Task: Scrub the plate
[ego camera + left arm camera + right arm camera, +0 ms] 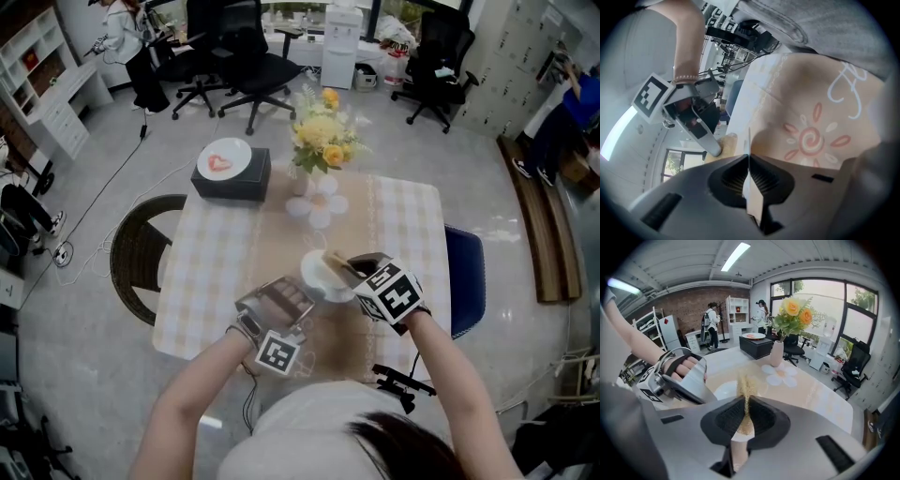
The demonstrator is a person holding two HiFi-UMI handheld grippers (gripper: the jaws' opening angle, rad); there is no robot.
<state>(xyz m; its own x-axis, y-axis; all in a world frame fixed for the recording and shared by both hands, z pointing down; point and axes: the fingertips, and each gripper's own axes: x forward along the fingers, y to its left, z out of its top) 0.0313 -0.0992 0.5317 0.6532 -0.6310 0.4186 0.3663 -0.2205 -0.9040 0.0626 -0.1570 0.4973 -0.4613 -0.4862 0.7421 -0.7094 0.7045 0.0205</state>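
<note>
Ok, left gripper [747, 161] is clamped on the rim of the plate [753, 197]. The rim shows edge-on between the pads, and the plate looks lifted off the counter [202, 272], over its near middle, just in front of me. Right gripper [745, 411] is closed tight on a tan fibrous scrubber [746, 383], whose tip pokes past the jaws, right at the plate's face.

My read: the scrub step is in hand, with contact made or about to be. The next move calls for short strokes across the face while the left grip holds firm. A rim pinch can pivot under load, so keep pressure light and toward the held side.

Room: the two grippers are just beside each other, so strokes have to be small. The flower-shaped coaster [319, 208] and vase of flowers [323, 141] are near ahead, and the black box [230, 176] sits farther left. The near counter edge runs under my wrists.
</note>
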